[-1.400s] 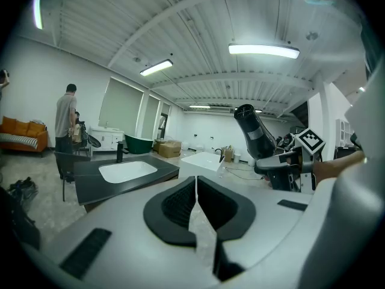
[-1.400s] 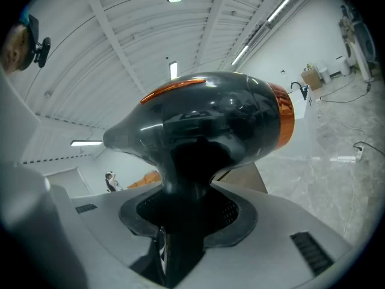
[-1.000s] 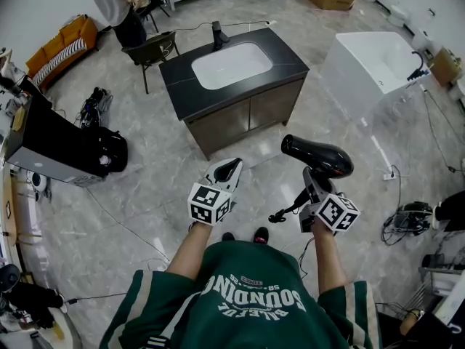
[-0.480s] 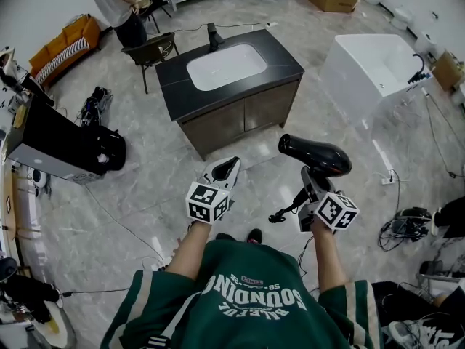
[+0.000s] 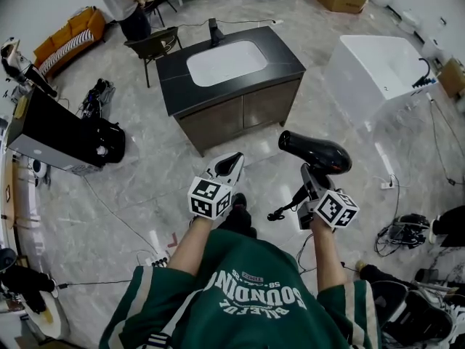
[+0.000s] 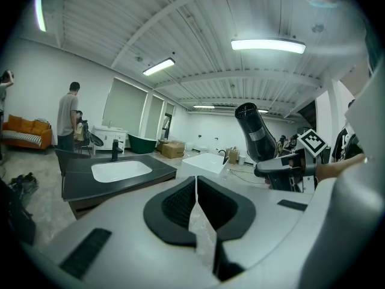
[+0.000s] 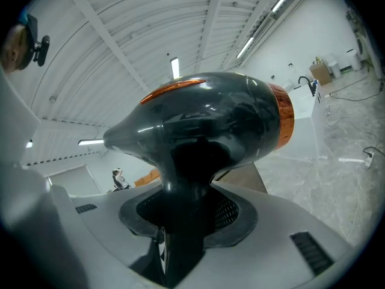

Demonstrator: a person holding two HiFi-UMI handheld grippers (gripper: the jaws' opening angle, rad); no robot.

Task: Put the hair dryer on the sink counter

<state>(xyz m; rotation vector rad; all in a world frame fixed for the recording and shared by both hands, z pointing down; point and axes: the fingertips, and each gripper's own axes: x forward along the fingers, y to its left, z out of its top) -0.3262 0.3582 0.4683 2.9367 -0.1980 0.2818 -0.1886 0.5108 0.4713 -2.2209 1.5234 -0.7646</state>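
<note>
Head view: marble floor (image 5: 145,195), sink counter (image 5: 285,58) ahead; right gripper (image 5: 311,177) clamps hair dryer (image 5: 320,153), left gripper (image 5: 230,163) closed.

One hair dryer (image 5: 317,153) and two grippers, the left gripper (image 5: 229,164) and the right gripper (image 5: 311,180), show near. Farther off stand one sink counter (image 5: 174,86) (with one basin (image 5: 225,62) and one faucet (image 5: 215,31)), one chair (image 5: 154,47) and one sofa (image 5: 69,38) to the left, and one white tub (image 5: 341,57) at the right.
</note>
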